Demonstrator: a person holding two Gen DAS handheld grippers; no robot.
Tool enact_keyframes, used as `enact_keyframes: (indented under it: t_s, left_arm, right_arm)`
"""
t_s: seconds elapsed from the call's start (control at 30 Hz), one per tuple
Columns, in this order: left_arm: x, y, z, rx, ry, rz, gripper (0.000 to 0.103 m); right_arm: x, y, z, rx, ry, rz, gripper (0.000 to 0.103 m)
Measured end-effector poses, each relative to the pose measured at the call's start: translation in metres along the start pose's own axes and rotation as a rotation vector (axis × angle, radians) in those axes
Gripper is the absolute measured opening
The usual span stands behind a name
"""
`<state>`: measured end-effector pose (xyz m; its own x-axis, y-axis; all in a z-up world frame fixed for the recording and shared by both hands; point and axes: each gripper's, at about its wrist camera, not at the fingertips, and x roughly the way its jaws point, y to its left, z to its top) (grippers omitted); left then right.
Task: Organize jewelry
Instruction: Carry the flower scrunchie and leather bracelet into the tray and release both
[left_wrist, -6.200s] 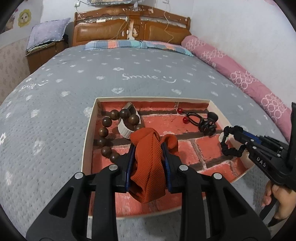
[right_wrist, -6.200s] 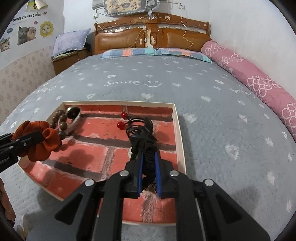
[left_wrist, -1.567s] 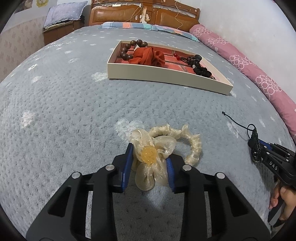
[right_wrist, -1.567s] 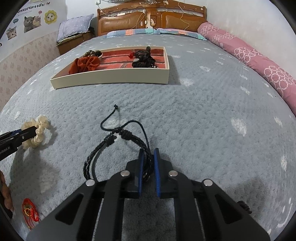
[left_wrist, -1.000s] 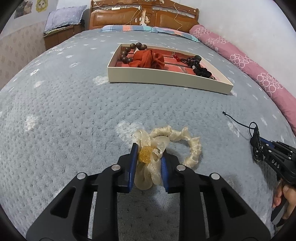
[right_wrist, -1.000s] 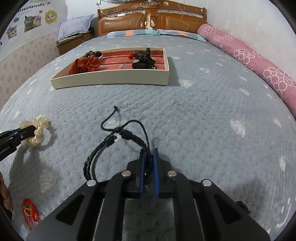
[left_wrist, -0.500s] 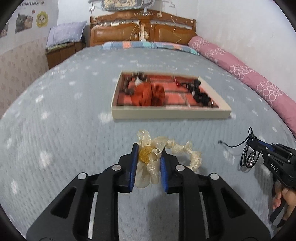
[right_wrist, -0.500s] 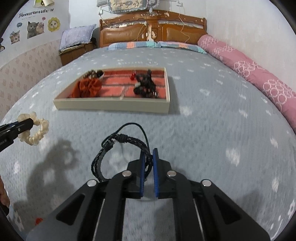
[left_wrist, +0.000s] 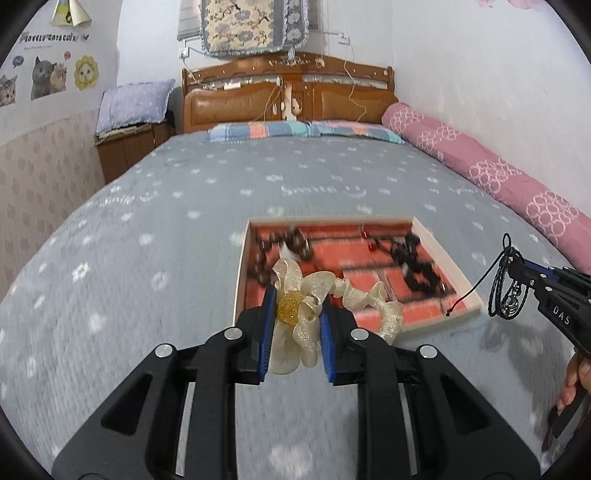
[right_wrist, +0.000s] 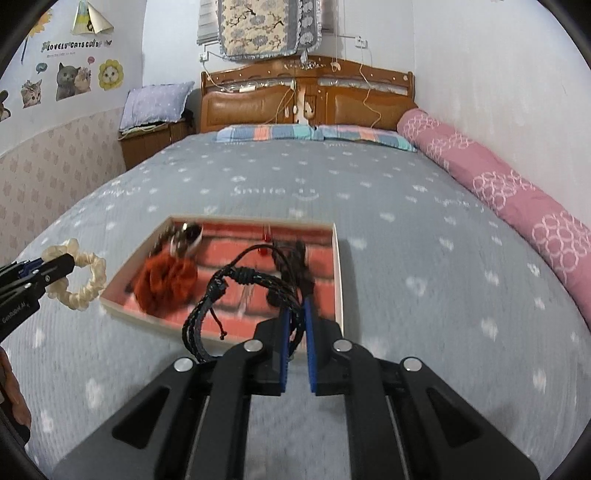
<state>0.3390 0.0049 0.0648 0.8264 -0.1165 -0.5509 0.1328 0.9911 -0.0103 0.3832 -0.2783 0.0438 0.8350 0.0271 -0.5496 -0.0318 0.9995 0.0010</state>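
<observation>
Change: both items, on the bed (left_wrist: 147, 229) a second ago, now hang in air before the tray (left_wrist: 439, 325).
Left tool (left_wrist: 297, 314): clamped on cream scrunchie (left_wrist: 373, 299).
Right tool (right_wrist: 295, 332): clamped on black bracelet (right_wrist: 236, 291).
Implication: tray placement comes next.

Cream scrunchie (left_wrist: 364, 295), black braided bracelet (right_wrist: 236, 295), red brick-patterned tray (left_wrist: 424, 321).

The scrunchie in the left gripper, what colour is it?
Cream scrunchie, with a golden bead at its bow; clearest in the left wrist view.
</observation>
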Motion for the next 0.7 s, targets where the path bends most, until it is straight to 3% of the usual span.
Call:
enact_keyframes:
  t_s: [0.3, 0.7]
  left_arm:
    - [0.065, -0.002, 0.032, 0.037, -0.020, 0.047, 0.021]
    - [0.145, 0.005, 0.026, -0.002, 0.089, 0.063, 0.021]
  right_arm:
    - [0.067, 0.008, 0.030, -0.005, 0.021, -0.019, 0.008]
    - [0.132, -0.003, 0.021, 0.007, 0.103, -0.072, 0.008]
